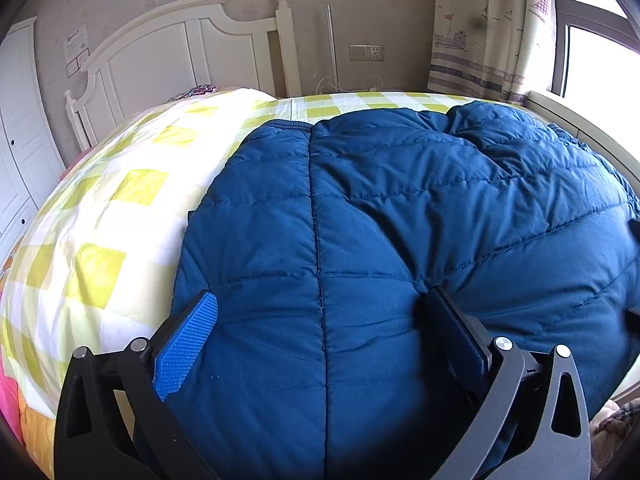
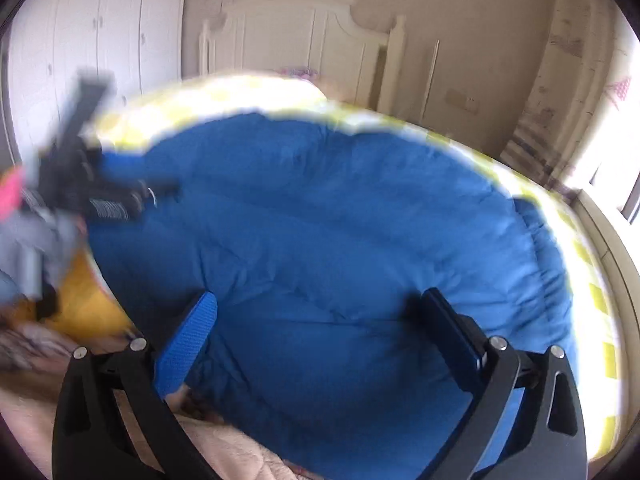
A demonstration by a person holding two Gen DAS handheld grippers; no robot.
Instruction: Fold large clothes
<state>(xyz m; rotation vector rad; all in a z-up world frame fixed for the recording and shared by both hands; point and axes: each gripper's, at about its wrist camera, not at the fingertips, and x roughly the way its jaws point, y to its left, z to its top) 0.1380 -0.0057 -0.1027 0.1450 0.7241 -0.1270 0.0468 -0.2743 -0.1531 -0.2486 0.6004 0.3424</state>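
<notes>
Left gripper (image 1: 320,340): we record its jaws spread wide, nothing between them but the cloth below; one blue ribbed pad (image 1: 186,344) shows on the left finger, the right finger presents a dark edge.

Right gripper (image 2: 318,340): jaws likewise spread wide and holding nothing. This view is blurred by motion, so we cannot tell whether its fingertips touch the fabric.

Blue quilted jacket (image 1: 400,240): lies spread over the bed, filling the near and right part of the left wrist view. A stitched seam runs from near to far down its middle, between the left gripper's fingers. A ribbed edge sits at its far end. In the right wrist view the jacket (image 2: 320,240) fills the centre, with a gathered edge along its right side.

Bed cover (image 1: 112,216): yellow-green and white check, exposed to the left of and beyond the jacket.

Headboard (image 1: 180,48): white, panelled, at the far left against the wall.

Wardrobe (image 2: 100,32): white doors, far left.

Curtain (image 1: 488,24): pale with boat print, far right, beside a bright window (image 1: 600,64).

Wall socket (image 1: 366,52): on the far wall, between headboard and curtain.

The other gripper (image 2: 80,184): seen blurred at the left of the right wrist view, at the jacket's left edge.
</notes>
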